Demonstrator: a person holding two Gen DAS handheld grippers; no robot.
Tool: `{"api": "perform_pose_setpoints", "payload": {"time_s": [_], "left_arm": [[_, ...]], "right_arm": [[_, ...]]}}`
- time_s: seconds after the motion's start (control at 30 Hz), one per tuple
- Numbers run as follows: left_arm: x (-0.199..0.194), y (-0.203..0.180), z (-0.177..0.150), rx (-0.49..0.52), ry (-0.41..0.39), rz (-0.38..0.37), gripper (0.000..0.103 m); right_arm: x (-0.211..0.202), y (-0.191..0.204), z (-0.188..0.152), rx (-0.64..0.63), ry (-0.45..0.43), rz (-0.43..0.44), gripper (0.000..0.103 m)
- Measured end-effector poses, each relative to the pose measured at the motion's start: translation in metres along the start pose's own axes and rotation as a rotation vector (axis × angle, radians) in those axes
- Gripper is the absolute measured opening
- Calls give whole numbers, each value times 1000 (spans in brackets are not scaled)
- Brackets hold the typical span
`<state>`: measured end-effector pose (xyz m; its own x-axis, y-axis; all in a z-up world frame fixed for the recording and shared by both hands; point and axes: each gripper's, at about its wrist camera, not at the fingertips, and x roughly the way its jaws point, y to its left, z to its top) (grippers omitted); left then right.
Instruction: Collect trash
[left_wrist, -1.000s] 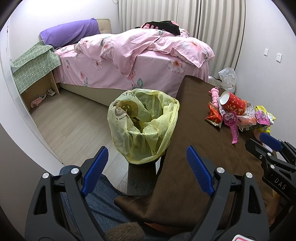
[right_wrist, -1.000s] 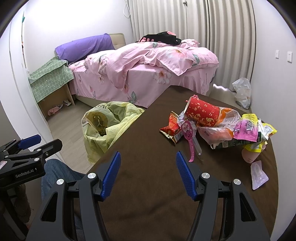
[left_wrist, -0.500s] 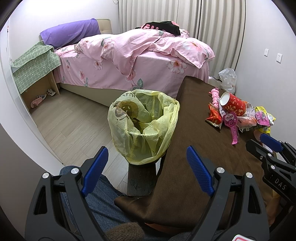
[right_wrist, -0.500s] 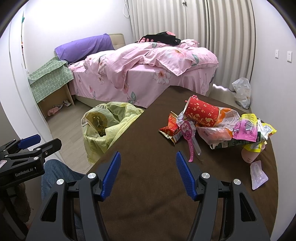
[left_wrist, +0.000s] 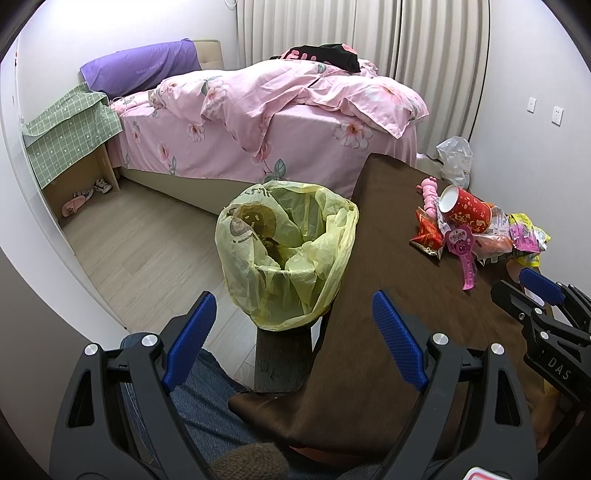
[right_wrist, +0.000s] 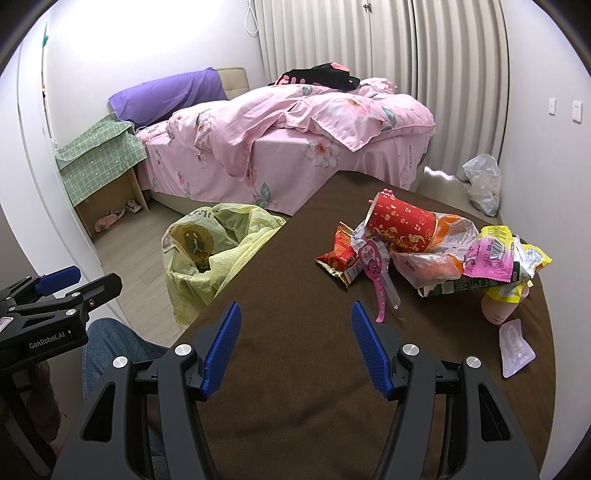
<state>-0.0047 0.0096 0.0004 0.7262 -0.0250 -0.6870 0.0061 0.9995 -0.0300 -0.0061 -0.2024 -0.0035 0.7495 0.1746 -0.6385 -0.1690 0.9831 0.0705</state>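
Note:
A bin lined with a yellow bag (left_wrist: 288, 254) stands beside the brown table's left edge; it also shows in the right wrist view (right_wrist: 210, 254). A trash pile lies on the table: a red paper cup (right_wrist: 402, 223), a red snack packet (right_wrist: 340, 256), a pink tag (right_wrist: 375, 273), orange, pink and yellow wrappers (right_wrist: 491, 254). The cup also shows in the left wrist view (left_wrist: 465, 210). My left gripper (left_wrist: 293, 328) is open and empty, just short of the bin. My right gripper (right_wrist: 295, 339) is open and empty over bare table, short of the pile.
A pink bed (left_wrist: 280, 122) stands behind the bin and table. A green-covered bedside box (left_wrist: 70, 136) is at the left. A white plastic bag (right_wrist: 484, 184) lies on the floor by the right wall. A small pale sachet (right_wrist: 515, 347) and a pink bottle (right_wrist: 500, 308) lie at the table's right.
Almost nothing differs. Both grippers stay open and nearly still; the right view has shifted very slightly toward the trash pile.

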Motion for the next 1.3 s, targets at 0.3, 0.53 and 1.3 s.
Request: {"api": "perform_pose_setpoints", "payload": {"time_s": [0.3, 0.53, 1.3], "left_arm": [[4, -9, 5, 28, -18, -8, 82], [33, -30, 10, 76, -34, -130, 82], [145, -58, 29, 73, 139, -265, 83]], "right_arm": [[2, -13, -1, 5, -3, -31, 59], [7, -52, -5, 34, 2, -124, 59], [107, -87, 27, -151, 45, -61, 44]]}}
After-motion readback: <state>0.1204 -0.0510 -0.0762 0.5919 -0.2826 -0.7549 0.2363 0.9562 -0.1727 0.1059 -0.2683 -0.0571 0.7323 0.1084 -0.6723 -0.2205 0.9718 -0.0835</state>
